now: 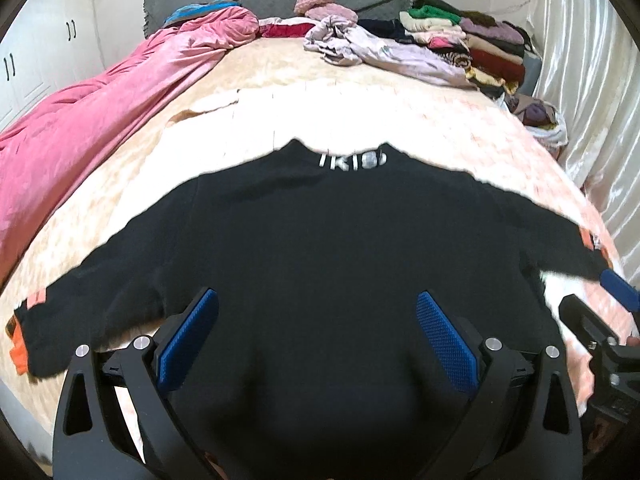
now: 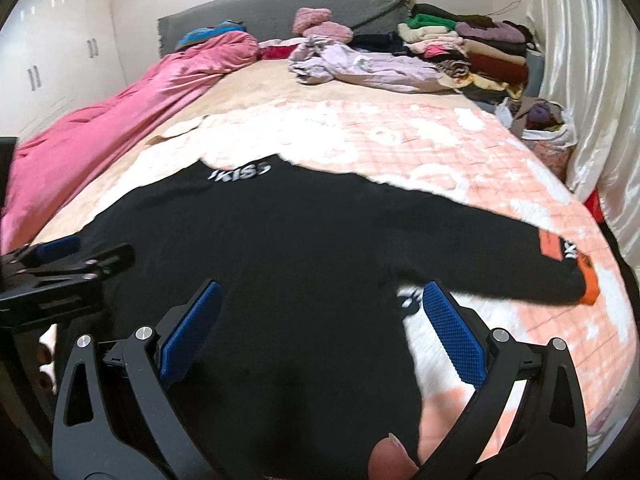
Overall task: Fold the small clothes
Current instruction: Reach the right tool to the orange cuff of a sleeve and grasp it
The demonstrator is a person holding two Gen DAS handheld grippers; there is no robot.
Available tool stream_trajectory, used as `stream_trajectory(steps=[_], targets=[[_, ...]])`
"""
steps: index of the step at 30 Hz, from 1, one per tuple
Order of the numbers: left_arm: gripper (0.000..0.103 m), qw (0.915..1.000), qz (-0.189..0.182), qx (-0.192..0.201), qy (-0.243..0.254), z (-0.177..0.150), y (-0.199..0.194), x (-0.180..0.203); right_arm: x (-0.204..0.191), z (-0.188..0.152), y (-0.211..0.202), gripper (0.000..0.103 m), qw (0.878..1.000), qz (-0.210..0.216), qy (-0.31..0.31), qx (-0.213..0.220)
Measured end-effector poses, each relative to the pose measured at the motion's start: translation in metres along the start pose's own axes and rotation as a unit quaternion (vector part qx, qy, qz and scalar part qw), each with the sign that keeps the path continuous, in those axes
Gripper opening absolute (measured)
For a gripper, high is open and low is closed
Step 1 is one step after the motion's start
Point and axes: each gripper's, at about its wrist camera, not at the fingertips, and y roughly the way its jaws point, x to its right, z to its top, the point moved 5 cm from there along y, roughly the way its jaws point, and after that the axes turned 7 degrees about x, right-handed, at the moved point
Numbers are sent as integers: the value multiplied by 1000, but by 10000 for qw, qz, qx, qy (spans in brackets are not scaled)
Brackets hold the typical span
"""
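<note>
A small black long-sleeved top (image 1: 320,248) lies spread flat on the bed, back up, with white lettering at the collar (image 1: 352,160) and orange cuffs (image 1: 18,344). It also shows in the right wrist view (image 2: 280,248), its right sleeve ending in an orange cuff (image 2: 588,280). My left gripper (image 1: 318,304) is open and empty, hovering over the top's lower middle. My right gripper (image 2: 322,298) is open and empty over the top's lower right side, near the armpit. Each gripper shows at the edge of the other's view.
The bed has a pink-and-white checked blanket (image 2: 460,152). A pink quilt (image 1: 100,108) lies along the left. A crumpled lilac garment (image 1: 372,52) and a stack of folded clothes (image 1: 472,40) sit at the far right by the grey headboard. A bag of clothes (image 2: 548,124) stands by the curtain.
</note>
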Motion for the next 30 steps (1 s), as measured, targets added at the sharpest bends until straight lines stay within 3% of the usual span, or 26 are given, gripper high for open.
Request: stream_trajectory(steps=[6,14,23,30], targets=[[99,9999,-124,49,-98,29,14,9,26,32,21,95,9985,-472,202,169],[99,9991,-395,-131,-35,39,44,41,89,58,43,95,9891,-1096,911,360],[99,9984,-482,-194,211,32,74,78,178,41,45,95,9718,-1786,1495,380],[99,9983,-527,-70,257,21,87,93,256,11,35,95,9432,-2307,2374,285]])
